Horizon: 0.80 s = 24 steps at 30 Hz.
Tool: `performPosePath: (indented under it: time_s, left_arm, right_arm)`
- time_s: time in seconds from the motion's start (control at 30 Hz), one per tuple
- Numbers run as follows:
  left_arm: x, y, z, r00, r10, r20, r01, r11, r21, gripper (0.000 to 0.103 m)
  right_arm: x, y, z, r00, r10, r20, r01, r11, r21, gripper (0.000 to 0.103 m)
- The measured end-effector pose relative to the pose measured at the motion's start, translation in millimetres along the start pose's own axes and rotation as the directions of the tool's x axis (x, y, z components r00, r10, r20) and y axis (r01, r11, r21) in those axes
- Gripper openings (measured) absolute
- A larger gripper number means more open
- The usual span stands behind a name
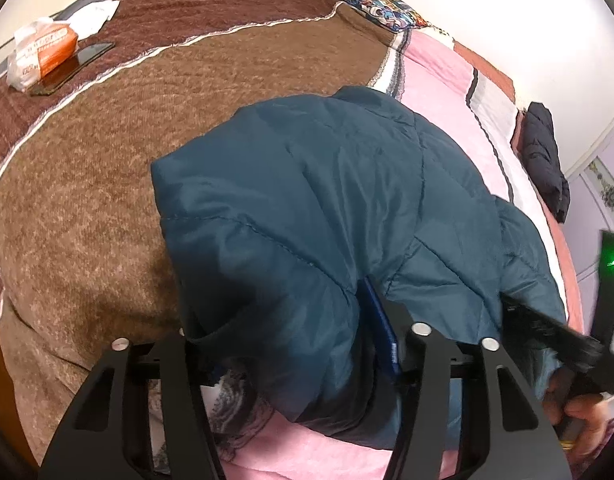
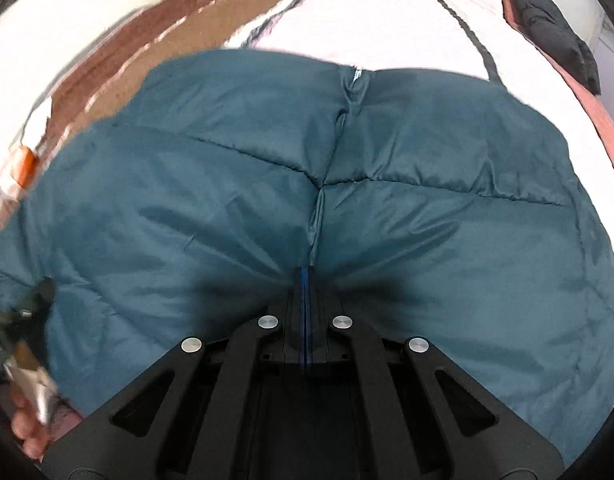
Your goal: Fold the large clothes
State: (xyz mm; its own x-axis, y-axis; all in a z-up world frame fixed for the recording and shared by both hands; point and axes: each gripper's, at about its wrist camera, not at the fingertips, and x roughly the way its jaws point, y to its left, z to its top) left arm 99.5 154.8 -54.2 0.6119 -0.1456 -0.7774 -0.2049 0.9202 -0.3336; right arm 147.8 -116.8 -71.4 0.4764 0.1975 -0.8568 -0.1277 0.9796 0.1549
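Where teal jacket (image 1: pixel 327 208) lies: brown blanket (image 1: pixel 107 184), pink quilt (image 1: pixel 439 80).

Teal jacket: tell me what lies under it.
The teal jacket lies on the bed, across a brown blanket on one side and a pink quilt on the other. Where the two meet beneath it is covered, as is anything else lying there.
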Motion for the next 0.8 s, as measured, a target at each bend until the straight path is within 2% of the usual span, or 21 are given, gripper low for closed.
performPosePath:
  time_s: [0.17, 0.27, 0.4, 0.5, 0.63, 0.8]
  left_arm:
    - [-3.5, -0.8, 0.3, 1.000, 0.000, 0.001, 0.000, 1.000, 0.001, 0.052]
    - [-5.2, -1.8, 0.5, 1.000, 0.002, 0.005, -0.002, 1.000, 0.001, 0.050]
    - [-10.2, -4.8, 1.2, 1.000, 0.000, 0.019, 0.000, 1.000, 0.003, 0.043]
    - [-18.6, -11.8, 1.1, 0.999, -0.005, 0.042, 0.004, 1.000, 0.026, 0.038]
    - [-42.7, -38.5, -1.4, 0.993, -0.019, 0.116, 0.004, 0.991, 0.132, 0.032]
    - [-75.3, -82.5, -6.4, 0.975, -0.062, 0.213, 0.006, 0.967, 0.255, 0.031]
  right_arm:
    - [-59.7, 3.3, -31.7, 0.996, 0.064, 0.055, -0.061, 0.997, -0.041, 0.001]
    - [-73.9, 9.3, -63.3, 0.994, 0.108, 0.010, -0.107, 0.992, -0.065, 0.001]
    - [-47.7, 15.3, -96.4, 0.986, 0.133, -0.096, -0.140, 0.987, -0.074, 0.001]
    - [-23.8, 11.8, -99.9, 0.984, 0.134, -0.117, -0.139, 0.989, -0.043, 0.001]
    - [0.6, -1.3, -96.0, 0.974, 0.182, -0.134, -0.183, 0.983, 0.009, 0.000]
    - [-3.2, -1.5, -97.1, 0.975, 0.186, -0.120, -0.187, 0.982, 0.000, 0.000]
